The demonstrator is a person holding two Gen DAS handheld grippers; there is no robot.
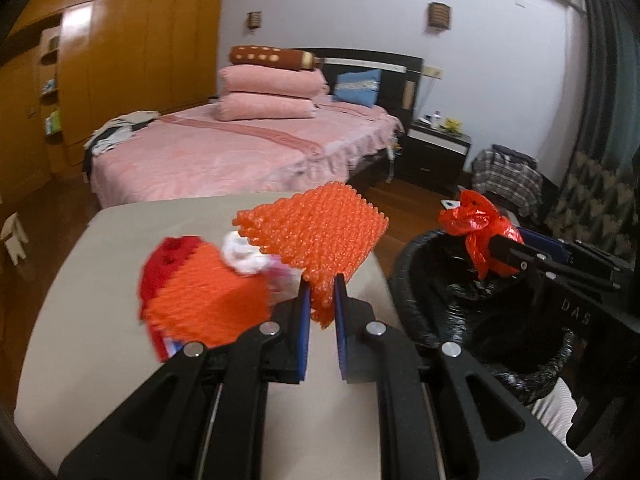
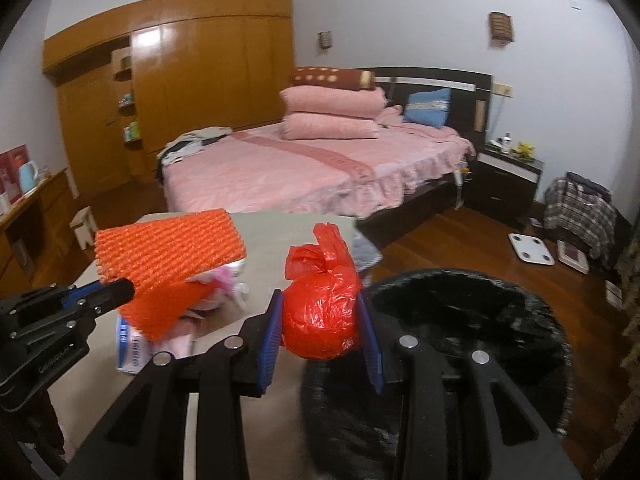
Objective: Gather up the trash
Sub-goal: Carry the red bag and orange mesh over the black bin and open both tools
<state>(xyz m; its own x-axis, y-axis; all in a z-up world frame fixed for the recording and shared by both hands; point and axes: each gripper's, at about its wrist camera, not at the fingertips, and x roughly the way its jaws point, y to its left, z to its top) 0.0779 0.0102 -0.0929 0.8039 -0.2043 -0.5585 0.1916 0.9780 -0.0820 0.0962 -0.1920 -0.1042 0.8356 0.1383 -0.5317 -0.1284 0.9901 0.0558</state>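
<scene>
- My left gripper [image 1: 322, 300] pinches the lower edge of the orange bubble wrap [image 1: 316, 232], lifted above the table [image 1: 80, 280].
- My right gripper [image 2: 320, 324] clamps a knotted red bag [image 2: 320, 320] at the bin [image 2: 460, 280] rim, just beside the table's right edge.
- More scraps [image 1: 208, 296] lie on the table at left.

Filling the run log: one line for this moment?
left gripper: shut on orange bubble wrap | right gripper: shut on red bag | bin: nearby

A beige table [image 1: 100, 280] carries a small heap near its far right corner: an orange-red mesh piece [image 1: 204, 300], white crumpled paper [image 1: 244, 254] and a blue-and-white packet [image 2: 130, 346]. A black-lined bin [image 2: 460, 320] stands on the wooden floor [image 2: 460, 236] just beside the table's right edge.
</scene>
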